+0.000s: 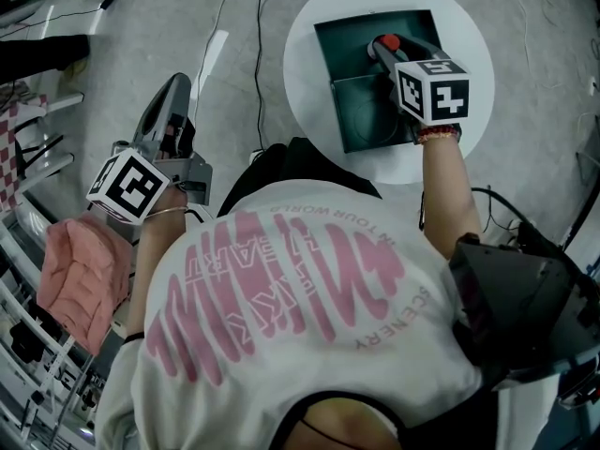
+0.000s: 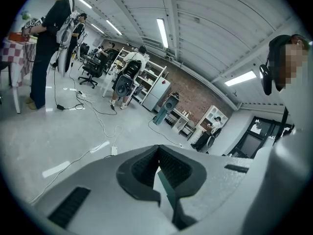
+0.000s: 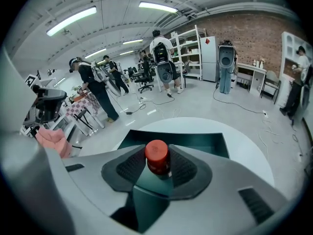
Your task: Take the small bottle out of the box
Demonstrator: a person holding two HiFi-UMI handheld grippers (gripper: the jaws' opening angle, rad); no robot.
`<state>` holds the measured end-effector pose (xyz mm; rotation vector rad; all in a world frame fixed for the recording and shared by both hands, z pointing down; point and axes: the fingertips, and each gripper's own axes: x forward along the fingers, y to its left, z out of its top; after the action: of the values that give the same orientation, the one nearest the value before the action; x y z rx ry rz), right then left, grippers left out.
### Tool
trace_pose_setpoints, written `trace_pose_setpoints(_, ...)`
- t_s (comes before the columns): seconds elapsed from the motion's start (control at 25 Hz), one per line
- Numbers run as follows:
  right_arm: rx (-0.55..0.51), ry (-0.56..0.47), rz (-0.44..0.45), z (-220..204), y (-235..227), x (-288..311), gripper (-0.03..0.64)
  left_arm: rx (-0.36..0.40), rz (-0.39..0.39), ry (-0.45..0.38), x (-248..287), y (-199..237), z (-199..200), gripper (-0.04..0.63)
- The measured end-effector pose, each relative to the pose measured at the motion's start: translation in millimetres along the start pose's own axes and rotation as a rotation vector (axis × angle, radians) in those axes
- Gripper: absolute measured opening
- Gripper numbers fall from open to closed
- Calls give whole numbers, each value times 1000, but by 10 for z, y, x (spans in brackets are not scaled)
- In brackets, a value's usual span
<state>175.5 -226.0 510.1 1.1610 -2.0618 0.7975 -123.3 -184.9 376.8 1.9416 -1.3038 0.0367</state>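
Head view — red-capped bottle (image 1: pixel 387 43); shirt (image 1: pixel 281 382) print "SCENERY"

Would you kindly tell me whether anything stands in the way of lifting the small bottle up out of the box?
Nothing visible does. The right gripper is closed on the bottle at its red cap, and the box is open above it, with only its walls around the sides.

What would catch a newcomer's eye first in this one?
The bright red cap of a small bottle stands out, clamped between the right gripper's pads over a dark green open box on the round white table. Away to the left, the left gripper hangs shut and empty above the grey floor.
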Motion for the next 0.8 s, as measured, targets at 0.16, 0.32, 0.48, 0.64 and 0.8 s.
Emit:
trace_pose_setpoints(0.16,5,-16,-13,8,-31,-23,146,-4,2,-7,-9,25,-16,8)
trace_pose_setpoints(0.32,7,-38,-35,36,-50,-75,146,-8,-20,-19,10,19,2,8)
trace_pose_setpoints(0.48,14,-76,-63,72,-18,-254,146,-15,-43,-31,-52,-41,-7,8)
trace_pose_setpoints(0.64,22,-105,-87,95,58,-432,144,2,-88,-64,-79,-127,68,8)
trace_pose_setpoints(0.8,37,-136,-115,112,112,-611,144,29,-122,-87,-118,-176,147,8)
